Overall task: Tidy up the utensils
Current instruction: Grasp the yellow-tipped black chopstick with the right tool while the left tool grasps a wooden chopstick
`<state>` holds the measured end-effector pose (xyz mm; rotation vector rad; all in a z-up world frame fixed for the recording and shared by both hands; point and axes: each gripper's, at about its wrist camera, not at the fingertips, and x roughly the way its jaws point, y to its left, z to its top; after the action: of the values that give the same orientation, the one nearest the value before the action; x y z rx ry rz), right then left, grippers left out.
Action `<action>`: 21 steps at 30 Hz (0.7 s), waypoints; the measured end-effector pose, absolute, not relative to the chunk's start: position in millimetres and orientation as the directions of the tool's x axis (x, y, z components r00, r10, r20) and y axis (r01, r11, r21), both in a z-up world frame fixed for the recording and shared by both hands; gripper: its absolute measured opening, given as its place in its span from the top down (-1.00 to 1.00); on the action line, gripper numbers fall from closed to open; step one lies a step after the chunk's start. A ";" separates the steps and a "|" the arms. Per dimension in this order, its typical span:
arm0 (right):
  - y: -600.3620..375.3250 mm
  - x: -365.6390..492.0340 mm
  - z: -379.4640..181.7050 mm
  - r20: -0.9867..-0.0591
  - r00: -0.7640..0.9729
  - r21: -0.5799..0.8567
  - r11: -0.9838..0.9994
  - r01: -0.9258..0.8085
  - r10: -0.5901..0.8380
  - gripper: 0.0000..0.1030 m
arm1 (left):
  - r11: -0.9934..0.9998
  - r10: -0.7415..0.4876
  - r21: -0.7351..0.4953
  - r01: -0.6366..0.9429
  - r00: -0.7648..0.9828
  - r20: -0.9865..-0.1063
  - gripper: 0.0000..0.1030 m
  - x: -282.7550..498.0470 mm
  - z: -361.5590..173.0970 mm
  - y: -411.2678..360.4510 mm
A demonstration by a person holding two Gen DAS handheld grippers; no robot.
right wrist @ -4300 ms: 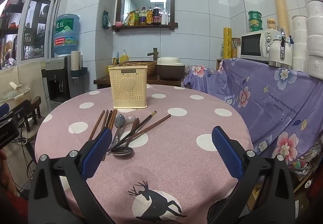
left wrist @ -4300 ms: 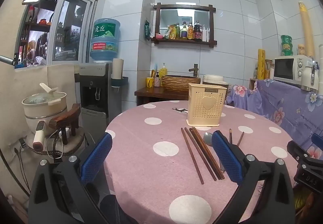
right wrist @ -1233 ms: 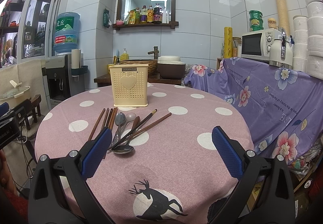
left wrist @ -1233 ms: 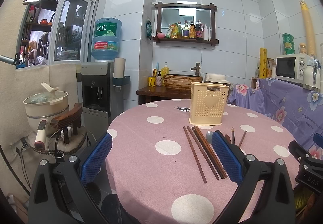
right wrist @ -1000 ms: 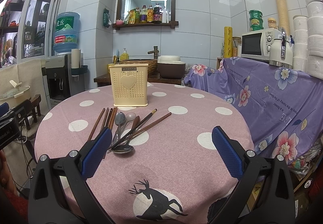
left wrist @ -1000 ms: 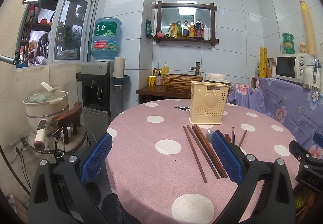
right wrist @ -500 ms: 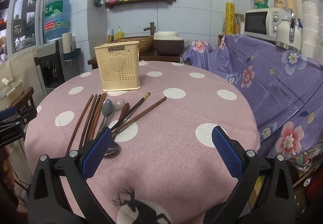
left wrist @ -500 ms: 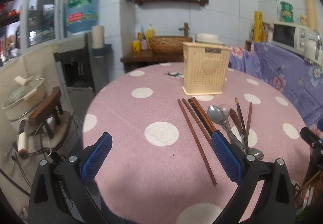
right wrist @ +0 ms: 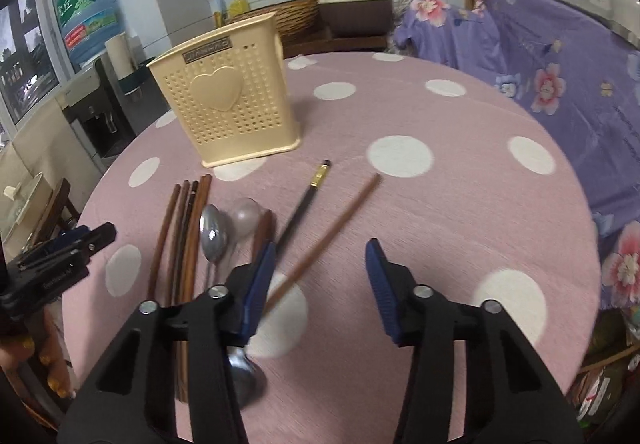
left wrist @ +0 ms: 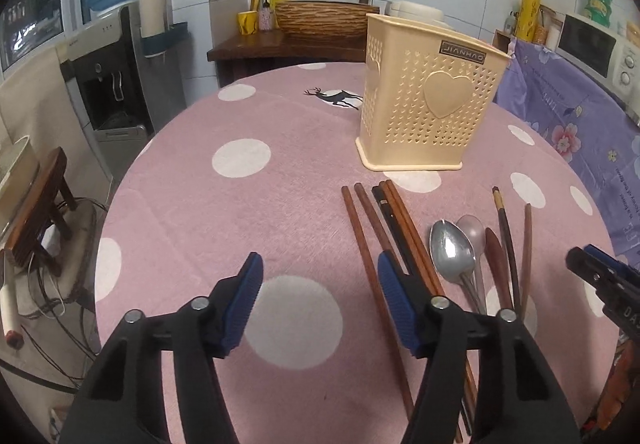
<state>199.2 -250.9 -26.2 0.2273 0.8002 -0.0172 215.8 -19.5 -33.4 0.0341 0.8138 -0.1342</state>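
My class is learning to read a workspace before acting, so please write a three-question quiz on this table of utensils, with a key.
1. True or false: the cream utensil holder stands upright on the pink dotted tablecloth.
2. Which lies nearest the holder's base? A. the group of brown chopsticks B. the metal spoons C. the deer print
3. Fill in: nothing lies between the pads of the left claw or the right claw, so neither ___ a utensil yet.

Key: 1 true. 2 A. 3 grips.
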 end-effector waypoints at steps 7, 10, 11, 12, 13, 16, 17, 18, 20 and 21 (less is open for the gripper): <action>-241.0 268.2 -44.4 -0.789 0.612 0.176 0.974 0.144 0.052 0.49 | 0.990 -0.115 -0.038 0.135 0.627 -0.770 0.05 237.4 -41.8 -22.5; -243.5 290.0 -52.5 -0.814 0.577 0.202 0.964 0.175 0.065 0.55 | 0.991 -0.115 -0.050 0.122 0.618 -0.777 0.05 240.4 -45.1 -19.4; -242.5 297.0 -54.9 -0.823 0.565 0.193 0.965 0.179 0.060 0.55 | 0.992 -0.111 -0.047 0.120 0.618 -0.778 0.05 240.8 -45.7 -19.2; -242.1 303.3 -58.4 -0.834 0.550 0.178 0.965 0.193 0.044 0.57 | 0.992 -0.110 -0.045 0.120 0.618 -0.778 0.05 241.4 -46.1 -19.0; -242.9 308.1 -61.9 -0.845 0.534 0.170 0.961 0.218 0.029 0.58 | 0.992 -0.110 -0.044 0.121 0.618 -0.779 0.05 241.5 -46.2 -18.7; -242.1 316.3 -66.4 -0.850 0.526 0.158 0.959 0.236 0.011 0.60 | 0.992 -0.106 -0.041 0.119 0.619 -0.778 0.05 242.6 -46.8 -18.0; -242.6 318.5 -66.8 -0.852 0.524 0.162 0.958 0.238 0.013 0.60 | 0.992 -0.107 -0.042 0.118 0.618 -0.779 0.05 243.5 -47.1 -18.0; -242.4 320.8 -66.7 -0.852 0.523 0.161 0.957 0.242 0.011 0.61 | 0.992 -0.108 -0.043 0.119 0.616 -0.780 0.05 244.4 -47.5 -18.0; -240.1 325.9 -67.0 -0.853 0.521 0.135 0.960 0.244 -0.013 0.67 | 0.992 -0.109 -0.044 0.120 0.614 -0.782 0.05 246.7 -48.2 -18.8; -239.1 328.5 -67.4 -0.852 0.523 0.115 0.964 0.241 -0.029 0.72 | 0.992 -0.111 -0.046 0.121 0.613 -0.782 0.05 247.8 -48.7 -19.0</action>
<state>328.5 -239.1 -67.4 0.2309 1.0104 -0.1635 247.8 -19.0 -48.7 0.0114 0.9013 -0.1338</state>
